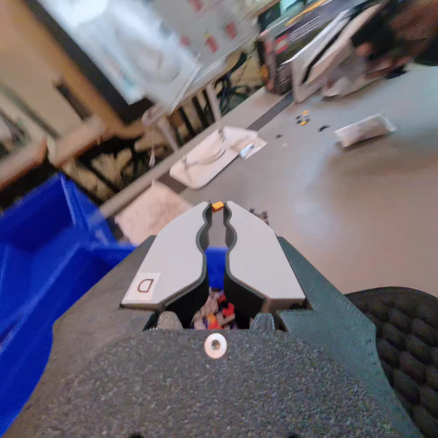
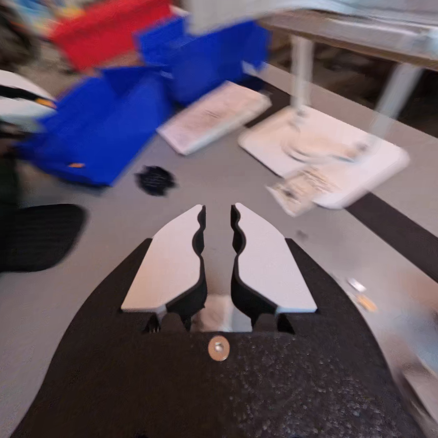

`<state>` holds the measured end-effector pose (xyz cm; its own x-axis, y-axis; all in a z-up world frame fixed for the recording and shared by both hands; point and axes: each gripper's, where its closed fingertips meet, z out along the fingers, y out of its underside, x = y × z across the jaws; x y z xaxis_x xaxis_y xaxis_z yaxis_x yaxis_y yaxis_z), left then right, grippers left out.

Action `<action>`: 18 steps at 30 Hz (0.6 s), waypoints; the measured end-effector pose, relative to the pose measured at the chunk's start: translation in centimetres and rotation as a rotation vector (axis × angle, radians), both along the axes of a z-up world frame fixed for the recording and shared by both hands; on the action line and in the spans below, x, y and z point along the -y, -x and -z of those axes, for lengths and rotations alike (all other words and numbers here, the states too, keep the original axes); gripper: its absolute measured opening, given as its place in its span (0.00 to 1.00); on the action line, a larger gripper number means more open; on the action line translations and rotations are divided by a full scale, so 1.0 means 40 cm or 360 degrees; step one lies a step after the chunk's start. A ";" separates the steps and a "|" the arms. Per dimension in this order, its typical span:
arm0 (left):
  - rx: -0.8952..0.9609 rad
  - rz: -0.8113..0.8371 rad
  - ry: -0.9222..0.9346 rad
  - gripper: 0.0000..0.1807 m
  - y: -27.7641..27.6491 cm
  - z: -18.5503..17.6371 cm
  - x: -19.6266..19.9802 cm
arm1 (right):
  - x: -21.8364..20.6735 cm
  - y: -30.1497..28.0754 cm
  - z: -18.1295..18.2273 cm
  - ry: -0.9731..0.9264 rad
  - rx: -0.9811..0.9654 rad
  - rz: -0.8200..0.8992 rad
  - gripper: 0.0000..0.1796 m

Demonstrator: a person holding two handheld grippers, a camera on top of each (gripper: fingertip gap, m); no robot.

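Observation:
My left gripper [image 1: 217,206] is shut on a small orange piece [image 1: 218,205], pinched at its very fingertips and held in the air above a blue bin [image 1: 47,260]. Mixed red and orange small parts [image 1: 218,312] show below, between the fingers. My right gripper [image 2: 218,208] is open and empty, its jaws a small gap apart, over the grey table [image 2: 213,189]. A black round ribbed part [image 2: 155,180] lies on the table ahead of it to the left. The right wrist view is blurred.
Blue bins [image 2: 99,132] and a red bin [image 2: 106,30] stand at the left. A white stand base [image 2: 324,151] and a white packet [image 2: 213,118] lie ahead. Small loose pieces [image 1: 303,117] and a white bag [image 1: 365,129] lie farther off. A black mesh item [image 1: 403,343] sits at the right. My left gripper's tips are some 20 cm from the black mesh item [image 1: 403,343]. The right camera catches it too, in the right wrist view [image 2: 48,232].

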<state>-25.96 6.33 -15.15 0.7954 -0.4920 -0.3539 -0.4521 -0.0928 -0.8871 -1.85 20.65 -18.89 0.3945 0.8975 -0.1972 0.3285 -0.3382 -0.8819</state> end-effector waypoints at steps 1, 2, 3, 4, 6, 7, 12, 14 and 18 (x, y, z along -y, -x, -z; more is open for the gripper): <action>0.0081 -0.0089 0.0139 0.04 0.051 0.020 -0.008 | -0.046 -0.061 0.032 0.0020 0.0118 0.0138 0.11; 0.0154 -0.0160 0.0282 0.04 0.093 0.047 -0.013 | -0.074 -0.112 0.069 0.0065 0.0220 0.0220 0.11; 0.0196 -0.0219 0.0407 0.04 0.126 0.077 -0.014 | -0.092 -0.156 0.108 0.0105 0.0321 0.0284 0.11; 0.0200 -0.0280 0.0512 0.04 0.154 0.107 -0.014 | -0.100 -0.189 0.145 0.0127 0.0411 0.0314 0.11; 0.0161 -0.0402 0.0661 0.04 0.196 0.159 -0.015 | -0.088 -0.215 0.204 0.0164 0.0552 0.0263 0.11; 0.0153 -0.0427 0.0702 0.06 0.202 0.174 -0.016 | -0.078 -0.216 0.228 0.0168 0.0622 0.0221 0.11; 0.0111 -0.0412 0.0708 0.14 0.191 0.190 -0.024 | -0.055 -0.191 0.297 0.0122 0.0834 0.0075 0.12; 0.0112 -0.0415 0.0682 0.16 0.193 0.185 -0.026 | -0.055 -0.185 0.303 0.0130 0.0823 0.0069 0.09; 0.0128 -0.0400 0.0623 0.15 0.190 0.168 -0.029 | -0.048 -0.180 0.305 0.0175 0.0787 0.0040 0.04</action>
<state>-33.56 7.50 -21.85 0.9243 -0.3648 -0.1122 -0.3038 -0.5253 -0.7948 5.37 22.57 -31.09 0.4856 0.8711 -0.0740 0.6886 -0.4332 -0.5815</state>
